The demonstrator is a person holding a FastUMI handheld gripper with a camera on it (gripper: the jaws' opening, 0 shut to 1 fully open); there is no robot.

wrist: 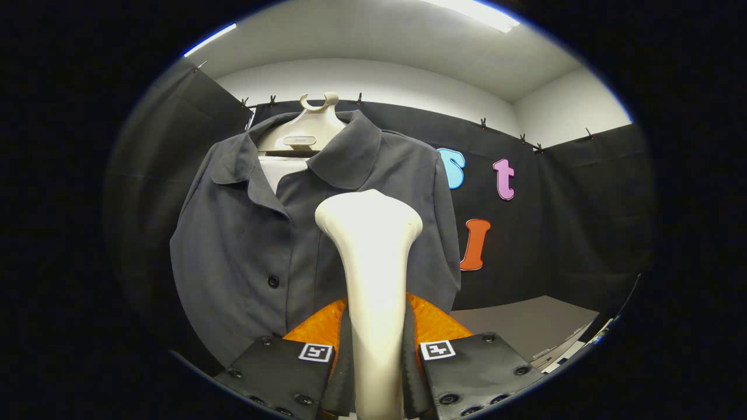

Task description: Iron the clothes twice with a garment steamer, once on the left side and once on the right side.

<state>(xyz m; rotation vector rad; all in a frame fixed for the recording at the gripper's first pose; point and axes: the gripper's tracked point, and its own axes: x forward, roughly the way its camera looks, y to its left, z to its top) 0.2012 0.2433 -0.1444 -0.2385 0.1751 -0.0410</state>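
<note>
Gripper view, steamer held before the garment. The gripper [376, 356] has its fingers [280, 373] clenched on the garment steamer [370, 280], one on each side of its cream handle; the flared head rises just ahead of them, in front of the right half of the shirt [245, 245]. The dark buttoned shirt hangs beyond on a pale hanger [309, 125], collar open; a grey tabletop [525, 321] lies to the far right. Judged handling: the steamer looks rigid, smooth and top-heavy, hence likely to slip or twist, so the low grip on the narrow handle suits it; the shirt is soft and light, free to swing under pressure.
</note>
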